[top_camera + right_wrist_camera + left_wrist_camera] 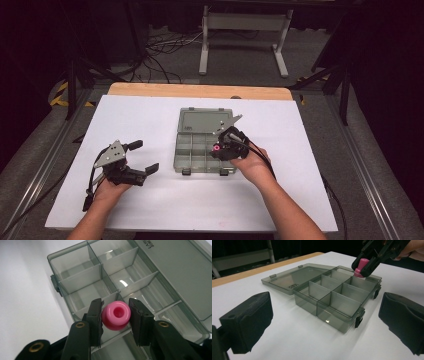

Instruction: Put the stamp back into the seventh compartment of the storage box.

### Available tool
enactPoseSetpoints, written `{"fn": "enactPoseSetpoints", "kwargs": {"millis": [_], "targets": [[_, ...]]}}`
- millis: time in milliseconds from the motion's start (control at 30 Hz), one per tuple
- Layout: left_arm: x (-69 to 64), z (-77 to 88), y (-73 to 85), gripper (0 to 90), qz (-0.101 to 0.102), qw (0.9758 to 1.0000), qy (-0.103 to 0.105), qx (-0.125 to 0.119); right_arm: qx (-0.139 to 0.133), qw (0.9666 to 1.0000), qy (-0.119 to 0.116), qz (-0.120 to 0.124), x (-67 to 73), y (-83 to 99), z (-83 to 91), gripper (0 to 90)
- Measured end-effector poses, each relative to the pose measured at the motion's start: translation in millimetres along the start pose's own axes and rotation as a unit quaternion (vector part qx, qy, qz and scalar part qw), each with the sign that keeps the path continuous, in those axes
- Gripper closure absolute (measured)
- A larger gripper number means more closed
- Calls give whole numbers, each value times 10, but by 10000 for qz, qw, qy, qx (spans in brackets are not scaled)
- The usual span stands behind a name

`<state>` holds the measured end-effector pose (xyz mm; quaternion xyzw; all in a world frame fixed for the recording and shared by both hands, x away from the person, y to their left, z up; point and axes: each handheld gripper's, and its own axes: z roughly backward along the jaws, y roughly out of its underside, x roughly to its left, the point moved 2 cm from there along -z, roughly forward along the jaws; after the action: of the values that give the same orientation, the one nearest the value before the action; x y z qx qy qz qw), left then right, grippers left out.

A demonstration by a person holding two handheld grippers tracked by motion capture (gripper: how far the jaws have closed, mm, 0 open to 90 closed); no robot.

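A grey translucent compartment box (192, 155) (337, 300) (82, 277) lies open in the middle of the white table sheet, its lid (200, 121) flat behind it. My right gripper (218, 148) (115, 315) is shut on a pink bead with a hole through it (116, 315) (361, 267) (216, 148). It holds the bead just above the box's right-hand compartments. My left gripper (144, 157) stands open to the left of the box, nothing between its two black pads (249, 320), and points toward the box.
The white sheet (150, 205) covers a wooden table whose far edge (200, 91) shows bare. Cables and a white stand's legs (245, 40) lie on the floor beyond. Dividers split the box into several compartments with nothing in them.
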<state>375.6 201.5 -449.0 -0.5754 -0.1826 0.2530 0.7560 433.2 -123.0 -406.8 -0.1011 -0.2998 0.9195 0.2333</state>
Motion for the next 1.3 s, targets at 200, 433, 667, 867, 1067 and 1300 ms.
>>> {"fn": "enactPoseSetpoints", "kwargs": {"millis": [200,433,667,867,1067,1300], "targets": [[-3,-7,3,4,-7,10000,22,14,144,9999,-36,-2,1,8,-74,644],[-2,-5,2,4,-4,10000,24,7,287,9996,-85,1,-12,28,-118,644],[-7,-12,4,4,3,10000,38,15,401,9991,-148,13,-7,41,-158,644],[0,-9,4,4,-15,10000,29,23,483,9986,-195,28,0,59,-196,644],[-5,-16,6,4,5,10000,49,29,531,9983,-232,51,12,63,-218,644],[-4,-16,7,4,11,10000,56,29,608,9977,-273,73,24,64,-251,644]]}}
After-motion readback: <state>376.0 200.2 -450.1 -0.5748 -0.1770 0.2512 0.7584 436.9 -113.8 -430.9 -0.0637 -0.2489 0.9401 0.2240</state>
